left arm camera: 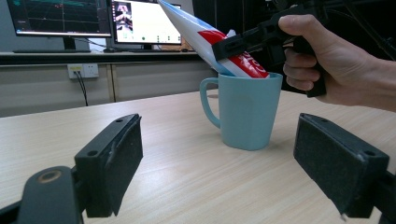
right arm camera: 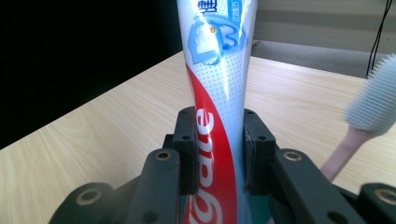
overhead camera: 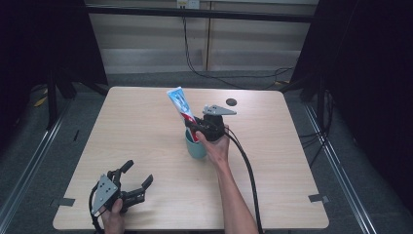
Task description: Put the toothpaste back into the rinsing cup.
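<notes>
Right tool point(overhead camera: 195, 127) pinching toothpaste tube point(overhead camera: 181, 108), tube tilted up-left in mug point(overhead camera: 196, 147), left tool point(overhead camera: 137, 181) spread

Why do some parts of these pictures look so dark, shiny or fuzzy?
High view: dark curtains flank an evenly lit table. Left gripper view: the monitors behind glow bright, and the mug throws a soft shadow. Right gripper view: glare streaks the toothpaste tube, the toothbrush at the edge is soft, and the left background is black.
</notes>
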